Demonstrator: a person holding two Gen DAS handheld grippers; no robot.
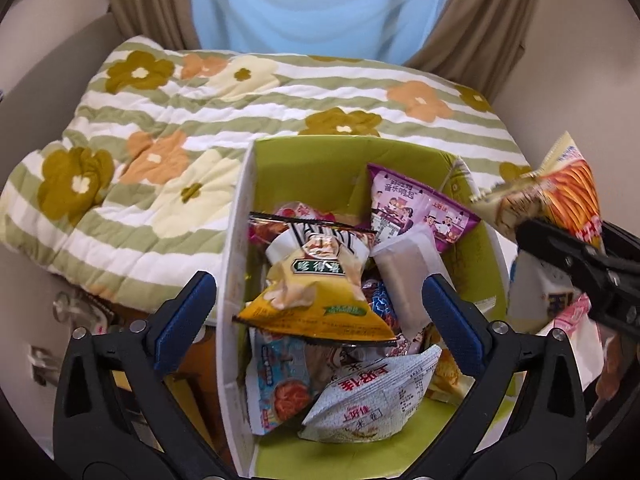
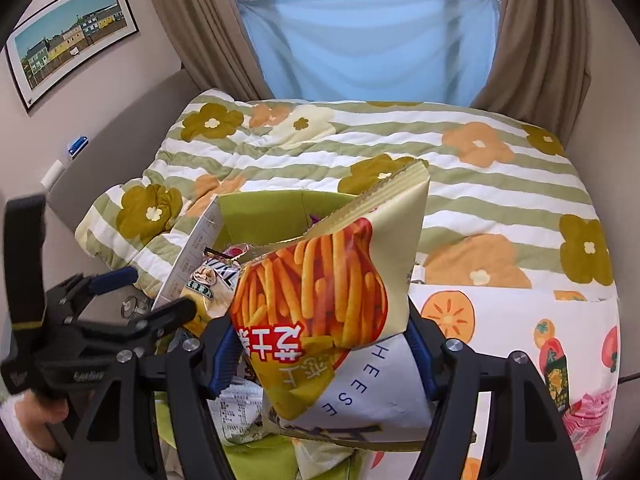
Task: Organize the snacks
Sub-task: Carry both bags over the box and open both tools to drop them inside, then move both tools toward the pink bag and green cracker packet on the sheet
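Note:
A box (image 1: pixel 236 240), white outside and green inside, holds several snack packs. Among them are a yellow chip bag (image 1: pixel 316 304), a purple pack (image 1: pixel 416 208) and a white pack (image 1: pixel 372 400). My left gripper (image 1: pixel 318 316) hangs open over the box. The yellow bag lies between its blue pads (image 1: pixel 180 316), and neither pad touches it. My right gripper (image 2: pixel 320 352) is shut on a fries-print snack bag (image 2: pixel 320 280), held upright by the box's right side. That bag (image 1: pixel 560 188) and the right gripper (image 1: pixel 576 264) also show at the right edge of the left wrist view.
The box (image 2: pixel 280 208) sits against a floral striped quilt (image 1: pixel 160 120) on a bed. A persimmon-print cloth (image 2: pixel 500 320) to the right carries a green pack (image 2: pixel 556 384) and a pink pack (image 2: pixel 588 416). Brown curtains and a blue cloth (image 2: pixel 368 40) hang behind.

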